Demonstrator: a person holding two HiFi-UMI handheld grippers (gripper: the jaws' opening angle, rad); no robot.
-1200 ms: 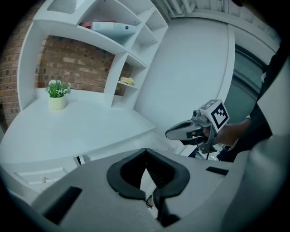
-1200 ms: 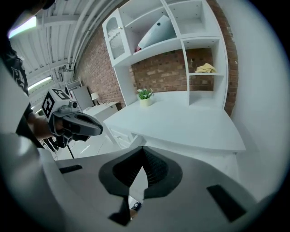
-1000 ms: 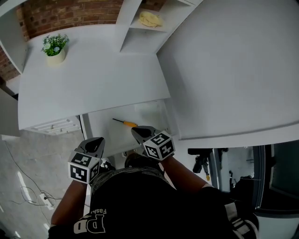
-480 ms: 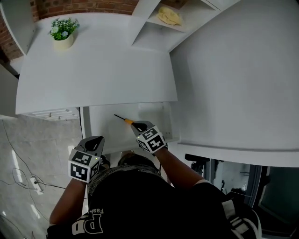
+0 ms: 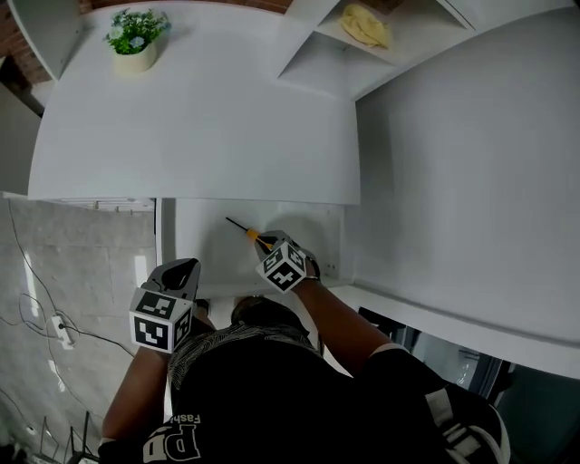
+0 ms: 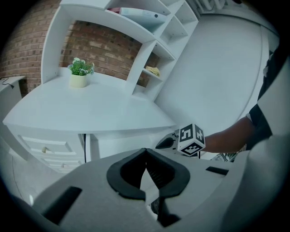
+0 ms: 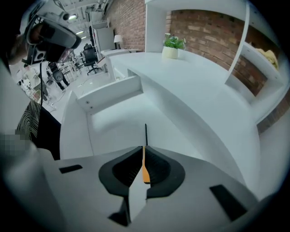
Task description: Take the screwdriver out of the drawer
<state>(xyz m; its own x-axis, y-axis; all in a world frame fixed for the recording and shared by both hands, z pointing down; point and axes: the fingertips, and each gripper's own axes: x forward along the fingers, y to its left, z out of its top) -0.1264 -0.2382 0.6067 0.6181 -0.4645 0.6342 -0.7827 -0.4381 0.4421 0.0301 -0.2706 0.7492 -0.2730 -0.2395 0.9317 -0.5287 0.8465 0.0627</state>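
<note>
Between the right gripper's (image 7: 144, 148) jaws sits the screwdriver's (image 7: 144, 164) orange handle, pinched where the 2 jaws close on it. Its black shaft sticks straight out past the jaw tips and points toward the drawer's (image 5: 204, 249) far side, over the bare white floor of the drawer. Whether the tool rests on that floor or is lifted off it cannot be told. The drawer stands open under the near edge of the white surface (image 5: 199, 127), and the right gripper reaches in from the drawer's near right side. The left gripper (image 6: 146, 150) hangs at the drawer's near left corner, apart from the screwdriver, its jaws pressed together with nothing between them. On the surface's far left corner stands 1 small potted plant (image 5: 136, 41). A yellow object (image 5: 367, 25) lies on a shelf at the far right.
</note>
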